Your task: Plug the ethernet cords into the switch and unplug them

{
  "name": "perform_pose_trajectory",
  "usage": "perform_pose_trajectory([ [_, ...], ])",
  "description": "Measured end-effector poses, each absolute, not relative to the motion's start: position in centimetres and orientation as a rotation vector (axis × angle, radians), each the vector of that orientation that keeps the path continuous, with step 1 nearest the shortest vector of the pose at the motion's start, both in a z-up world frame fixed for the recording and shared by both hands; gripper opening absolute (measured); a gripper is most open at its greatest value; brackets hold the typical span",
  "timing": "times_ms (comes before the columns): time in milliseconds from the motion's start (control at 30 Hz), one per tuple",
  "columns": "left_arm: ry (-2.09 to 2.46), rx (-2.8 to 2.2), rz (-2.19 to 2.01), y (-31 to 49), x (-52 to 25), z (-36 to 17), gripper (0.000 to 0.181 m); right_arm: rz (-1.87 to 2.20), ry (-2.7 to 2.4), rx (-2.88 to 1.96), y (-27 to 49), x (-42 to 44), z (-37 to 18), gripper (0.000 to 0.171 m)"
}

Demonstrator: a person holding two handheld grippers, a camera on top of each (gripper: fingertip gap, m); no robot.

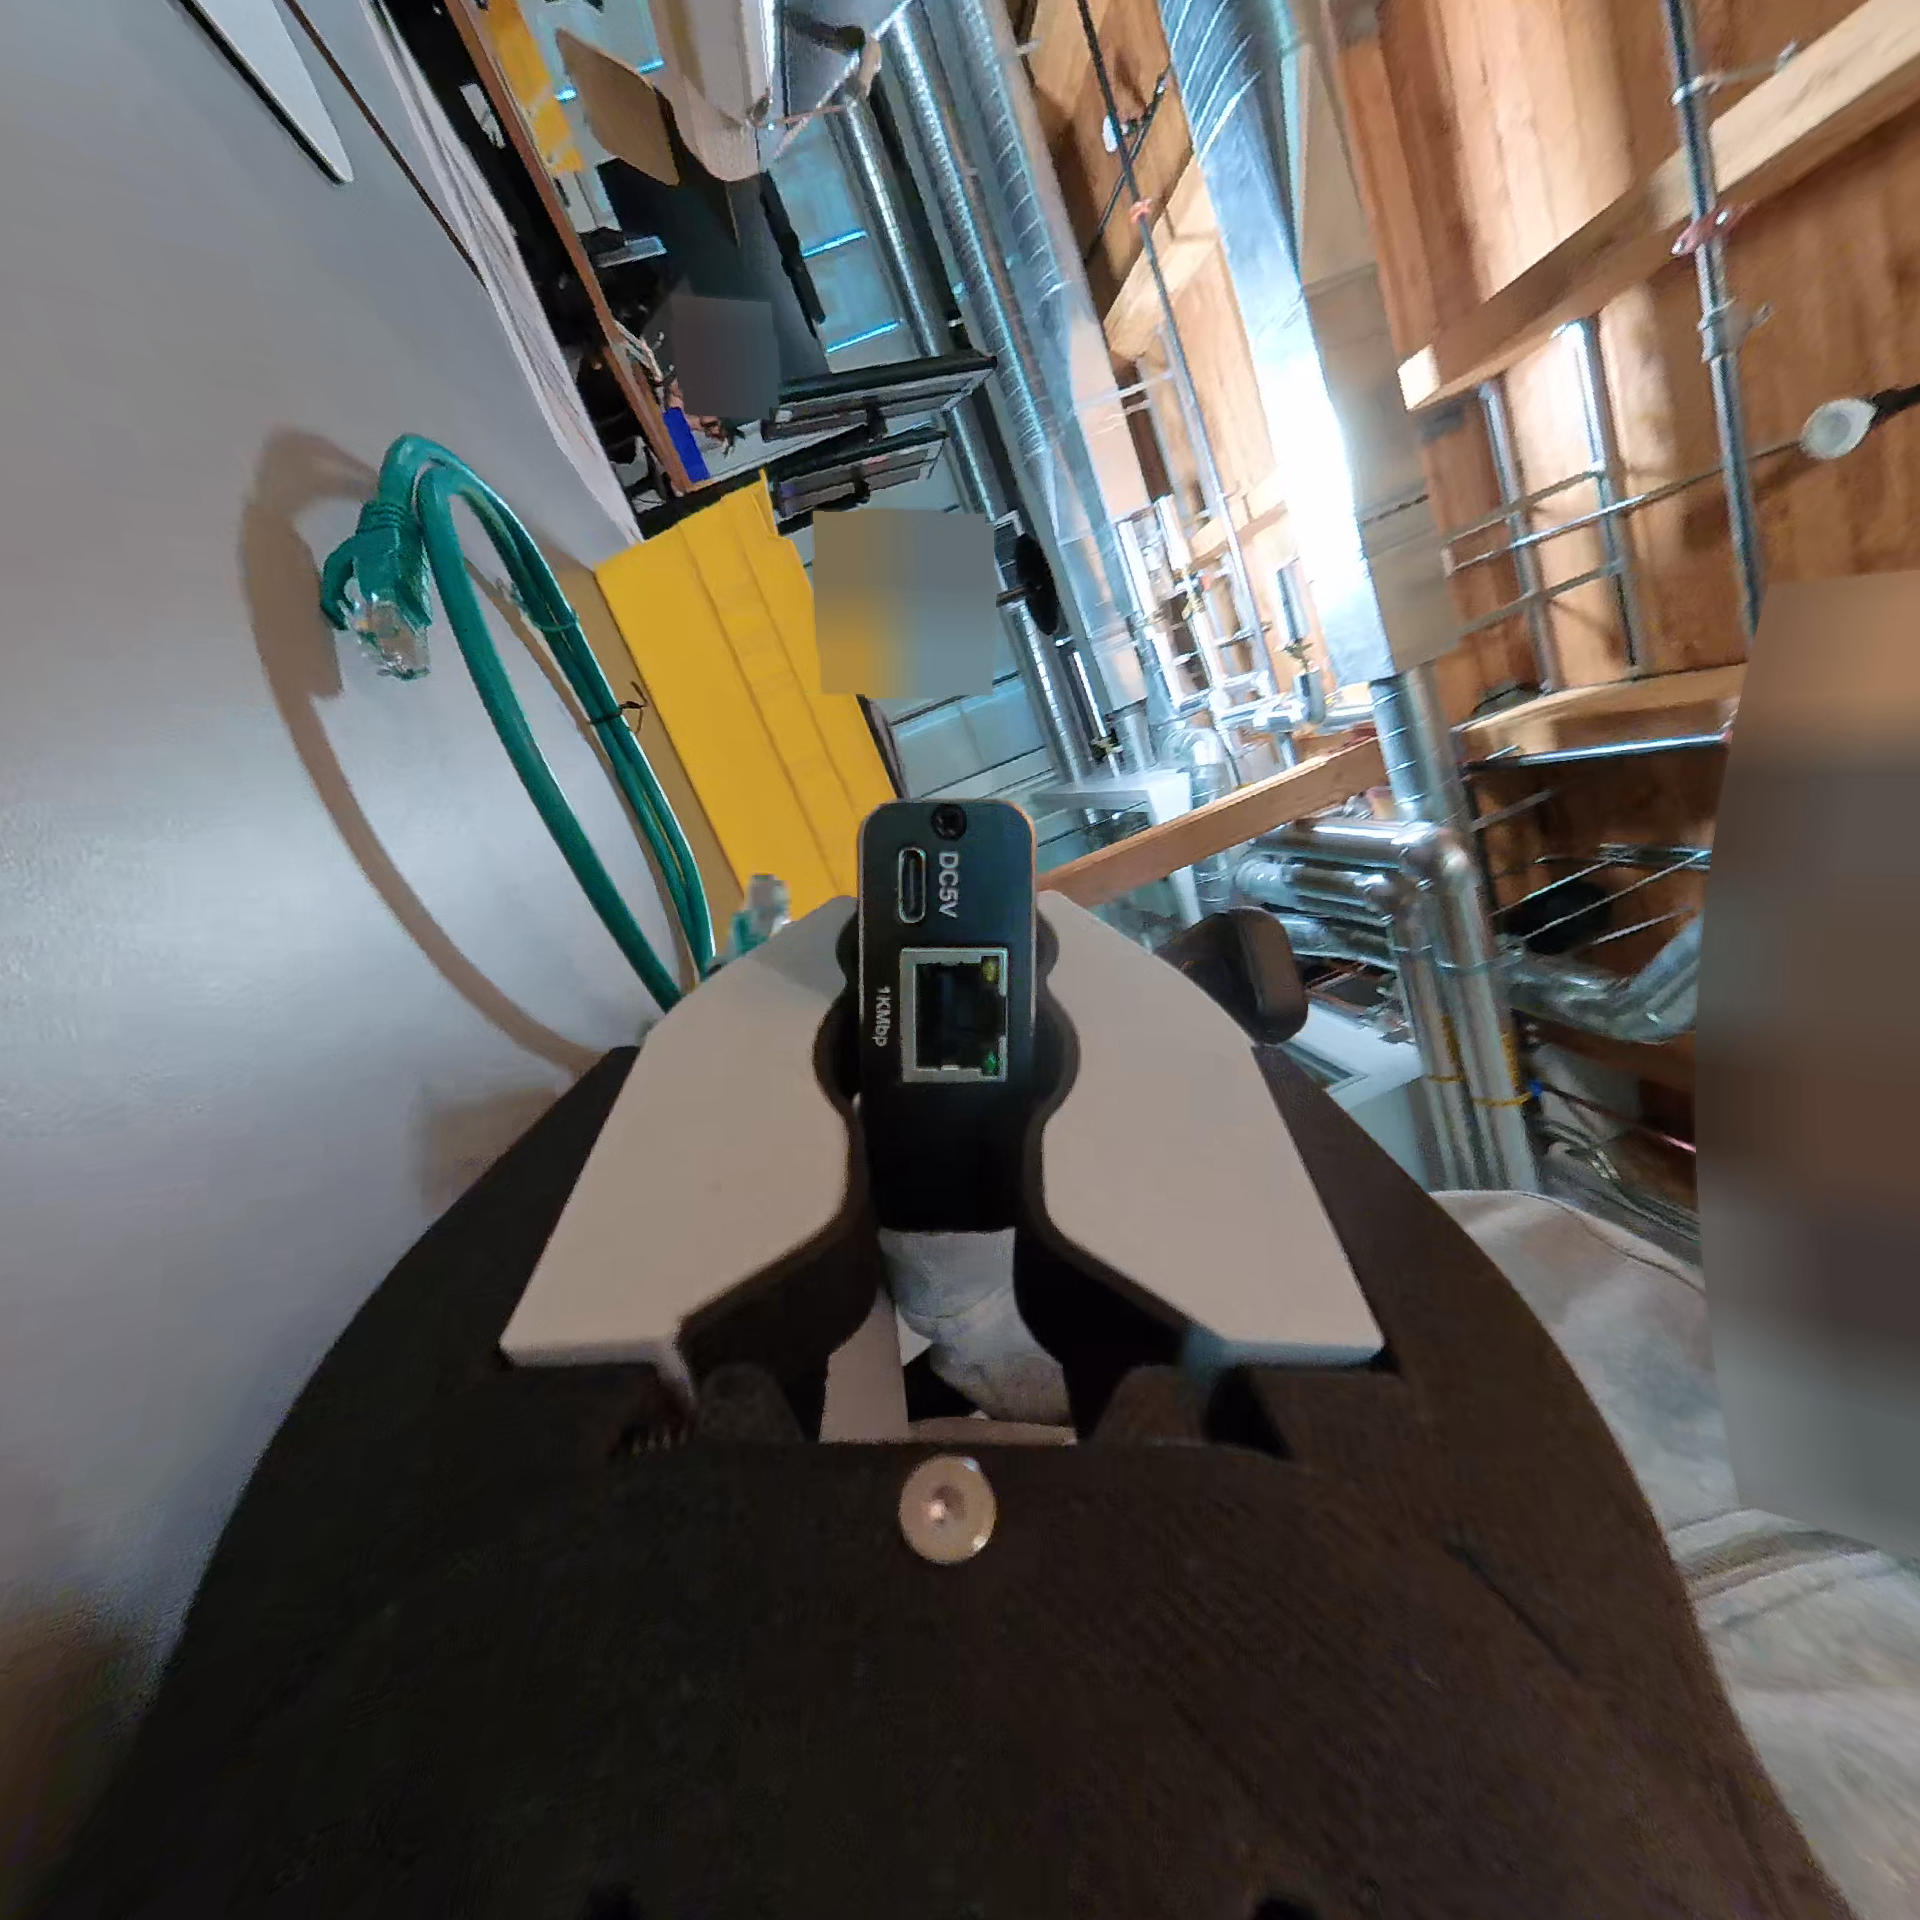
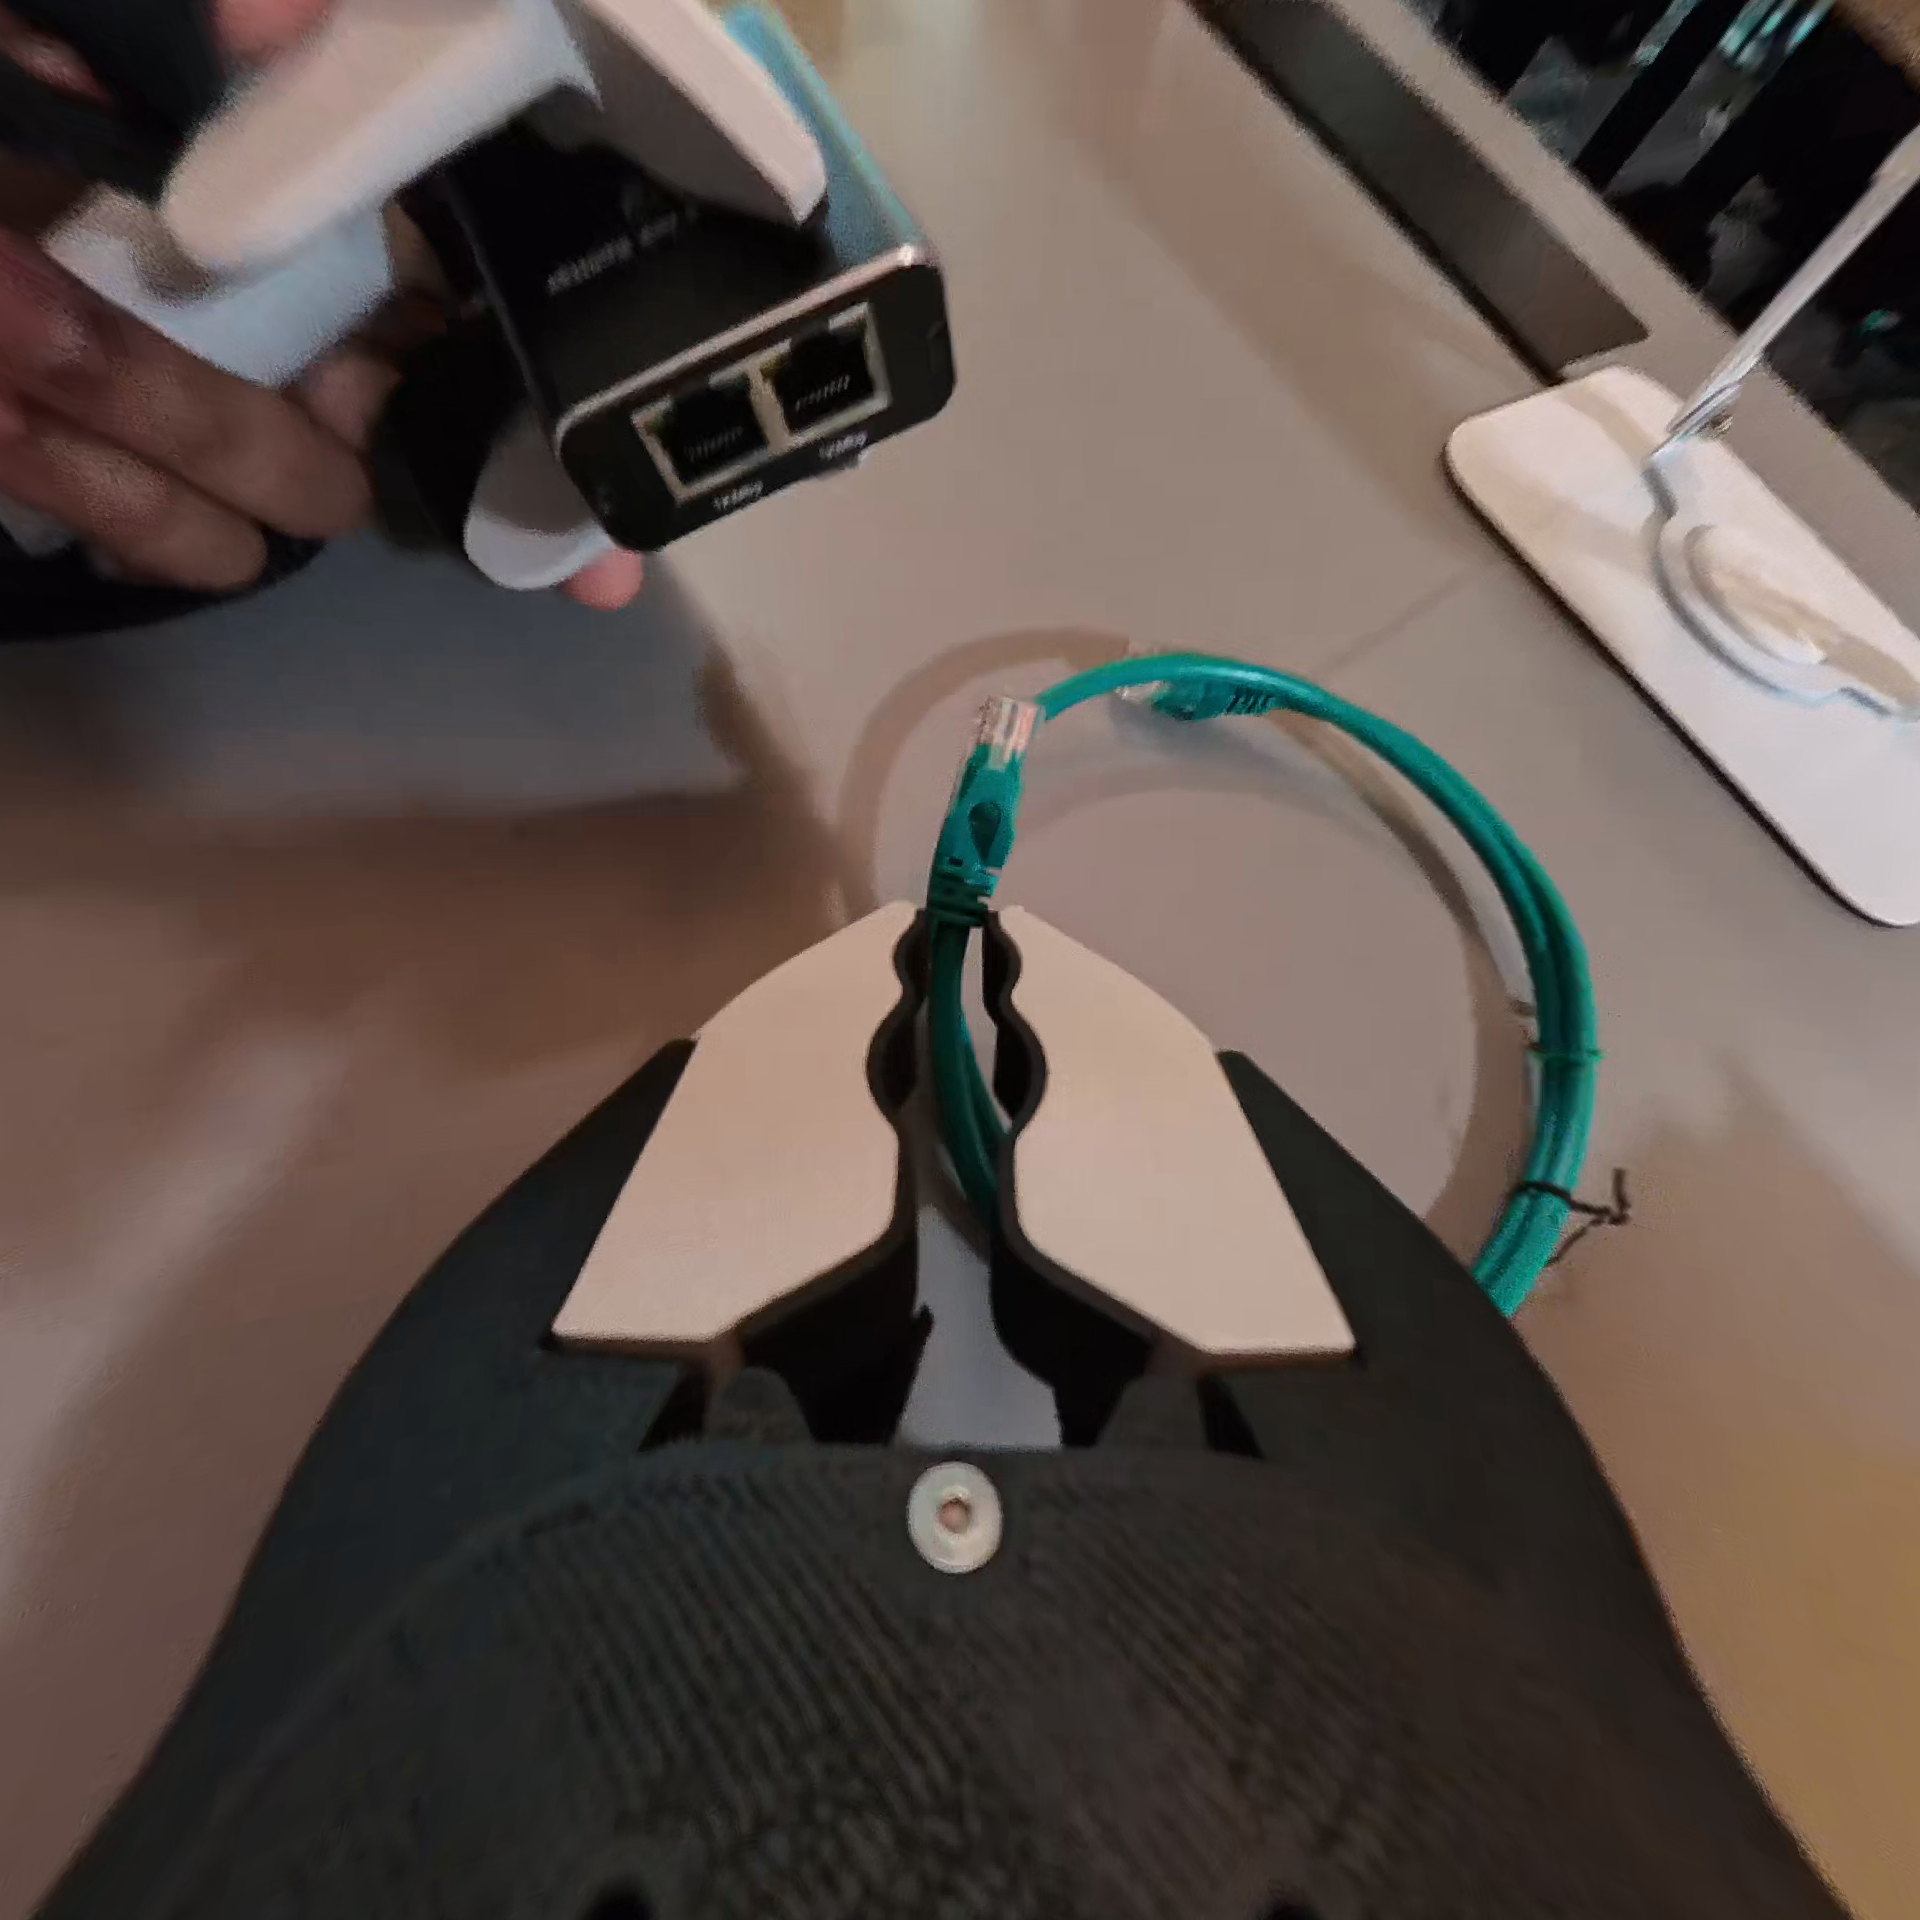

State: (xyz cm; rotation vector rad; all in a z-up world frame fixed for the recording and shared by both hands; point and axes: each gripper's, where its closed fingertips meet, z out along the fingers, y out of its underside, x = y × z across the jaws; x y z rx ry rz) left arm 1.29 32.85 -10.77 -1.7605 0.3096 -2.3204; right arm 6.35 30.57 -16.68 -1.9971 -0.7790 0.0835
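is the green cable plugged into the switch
Not plugged: the cable's plug is in open air, and both facing ports on the switch are empty.

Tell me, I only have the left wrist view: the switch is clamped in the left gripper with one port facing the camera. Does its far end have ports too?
Observer: Yes. In the right wrist view the far face of the switch shows two ports side by side, both empty.
Operator: Is the right gripper holding anything?
Observer: The right gripper is shut on the green ethernet cord, just behind its plug, which points up from the fingertips.
Operator: Where is the cord's other plug?
Observer: It lies on the table at the far side of the coil, near a white monitor base.
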Motion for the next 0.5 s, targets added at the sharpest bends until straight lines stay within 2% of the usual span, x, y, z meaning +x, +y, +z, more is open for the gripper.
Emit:
perform_pose_trajectory([
  [200,0.363,-1.819,-2.288,32.4,1.8,-11.3,0.025,0.155,-0.806,-1.878,29.2,5.7,-15.1,0.009],
  [500,0.577,-1.975,-2.098,30.6,3.0,-13.1,0.025,-0.105,-0.982,-1.893,28.1,5.4,-16.5,0.009],
])
